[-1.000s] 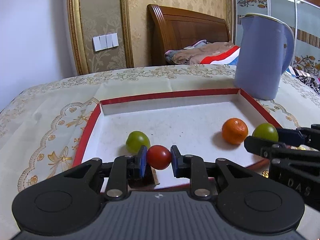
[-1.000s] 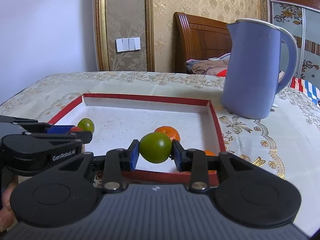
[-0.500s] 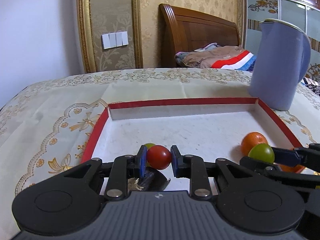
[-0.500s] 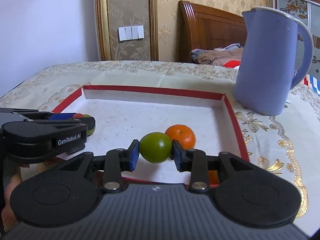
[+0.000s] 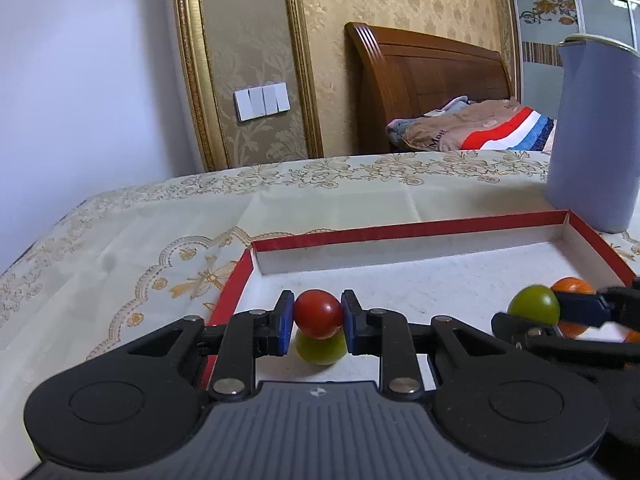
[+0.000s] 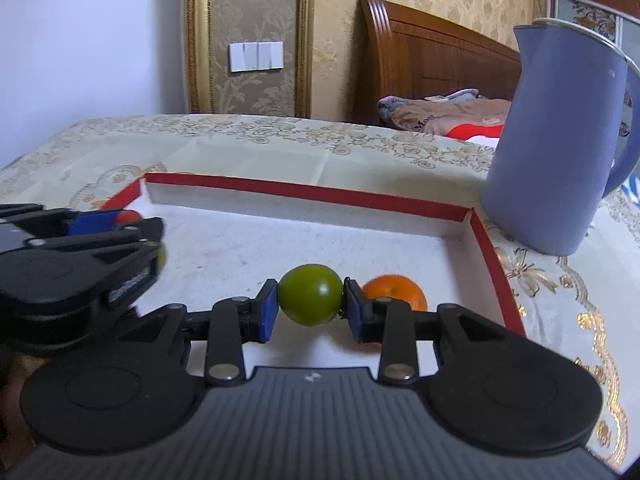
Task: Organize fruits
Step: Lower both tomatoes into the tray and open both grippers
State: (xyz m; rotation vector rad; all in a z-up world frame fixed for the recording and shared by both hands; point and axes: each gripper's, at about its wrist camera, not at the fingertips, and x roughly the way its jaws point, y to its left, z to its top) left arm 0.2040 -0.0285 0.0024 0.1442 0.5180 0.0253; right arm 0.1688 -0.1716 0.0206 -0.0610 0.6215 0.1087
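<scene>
My left gripper (image 5: 317,317) is shut on a red tomato (image 5: 318,313) and holds it low over the near left of a red-rimmed white tray (image 5: 400,232). A green tomato (image 5: 320,347) lies in the tray right under it. My right gripper (image 6: 311,300) is shut on another green tomato (image 6: 311,295), low over the tray (image 6: 320,194). An orange (image 6: 394,294) lies in the tray just right of it. The right gripper also shows at the right edge of the left wrist view (image 5: 560,312), and the left gripper at the left of the right wrist view (image 6: 80,248).
A tall blue jug (image 6: 560,140) stands on the patterned tablecloth (image 6: 280,140) just beyond the tray's far right corner. A wooden headboard (image 5: 428,84) and folded bedding (image 5: 480,124) are behind the table.
Both grippers have moved forward and lower over the tray, each still holding its tomato. The loose green tomato now sits directly under my left gripper.
</scene>
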